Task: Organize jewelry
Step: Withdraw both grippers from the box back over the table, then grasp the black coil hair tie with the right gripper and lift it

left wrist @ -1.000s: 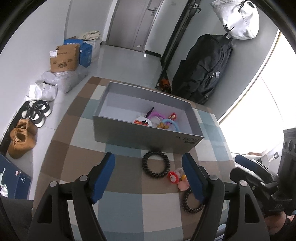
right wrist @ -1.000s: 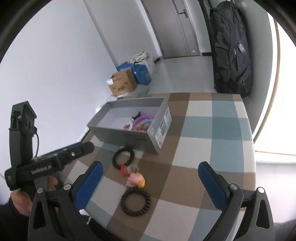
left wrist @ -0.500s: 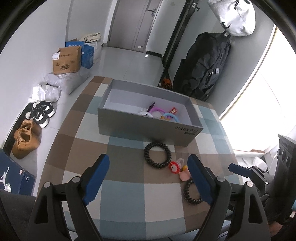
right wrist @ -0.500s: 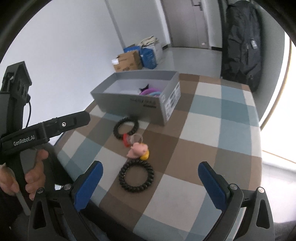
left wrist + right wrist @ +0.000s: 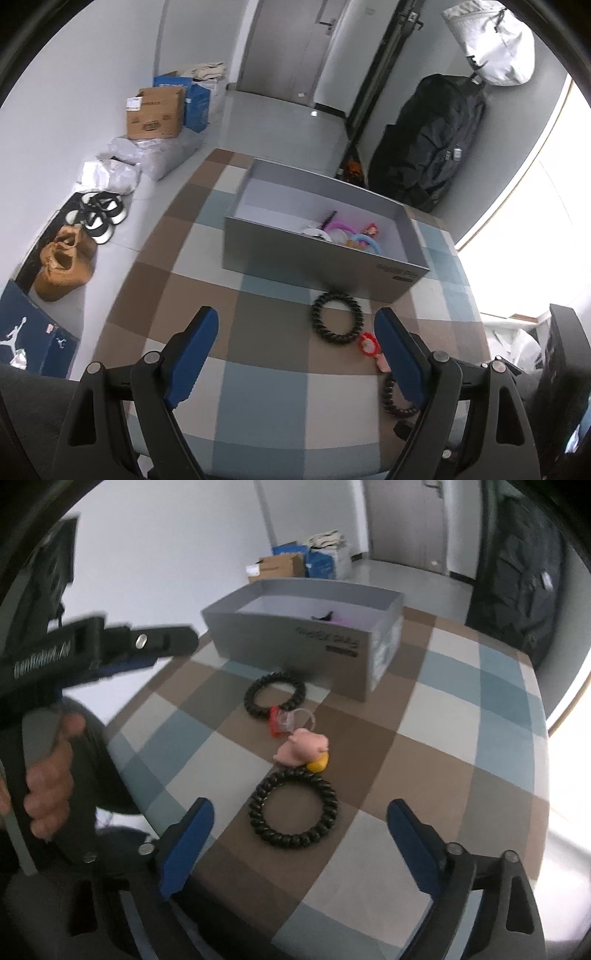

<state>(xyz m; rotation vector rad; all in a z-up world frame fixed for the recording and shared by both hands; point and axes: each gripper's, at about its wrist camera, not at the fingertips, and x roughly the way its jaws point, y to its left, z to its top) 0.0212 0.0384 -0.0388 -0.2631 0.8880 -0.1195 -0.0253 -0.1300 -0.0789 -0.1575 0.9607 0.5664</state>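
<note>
A grey open box stands on the checked table and holds several colourful hair pieces. In front of it lie a black spiral ring, a red-and-clear ring piece, a pink pig clip and a second black spiral ring. My right gripper is open and empty, just short of the second ring. My left gripper is open and empty above the table, to the left of the items; it also shows in the right wrist view.
The table's near edge is under my left gripper. On the floor to the left are shoes, bags and cardboard boxes. A black backpack leans on the far wall.
My right gripper has moved down and closer to the near black spiral ring. My left gripper has drifted left and back a little. Both stay open; no item has moved.
</note>
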